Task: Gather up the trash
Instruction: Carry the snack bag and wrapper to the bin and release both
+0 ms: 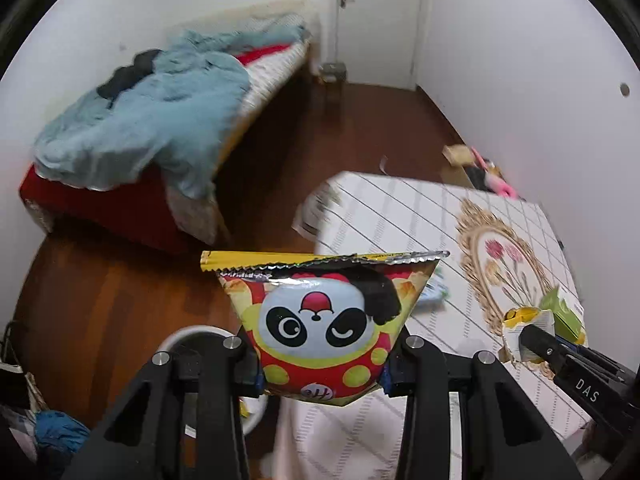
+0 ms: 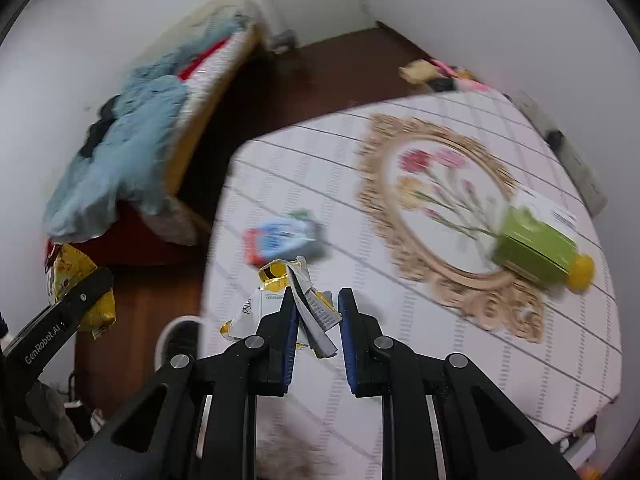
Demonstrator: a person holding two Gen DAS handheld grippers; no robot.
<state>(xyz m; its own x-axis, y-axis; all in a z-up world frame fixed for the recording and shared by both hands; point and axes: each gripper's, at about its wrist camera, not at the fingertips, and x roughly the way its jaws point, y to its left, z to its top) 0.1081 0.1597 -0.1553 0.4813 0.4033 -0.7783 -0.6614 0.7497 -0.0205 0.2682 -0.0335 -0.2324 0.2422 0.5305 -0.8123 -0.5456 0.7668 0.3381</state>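
Observation:
My left gripper [image 1: 322, 376] is shut on a red and yellow snack bag with a panda face [image 1: 324, 320] and holds it above the floor, left of the table. The bag also shows at the left of the right wrist view [image 2: 76, 284]. My right gripper [image 2: 318, 312] holds a crumpled white and yellow wrapper [image 2: 296, 300] above the table's near left edge; the jaws stand partly apart with the wrapper against the left finger. This wrapper also shows in the left wrist view [image 1: 524, 336]. A blue and red wrapper [image 2: 284, 236] lies on the table.
The table has a white checked cloth [image 2: 400, 360] with a floral medallion. A green box [image 2: 536, 244] with a yellow object lies on it at the right. A white bin [image 1: 188, 340] stands on the wooden floor beneath. A bed with a blue blanket [image 1: 152, 120] is to the left.

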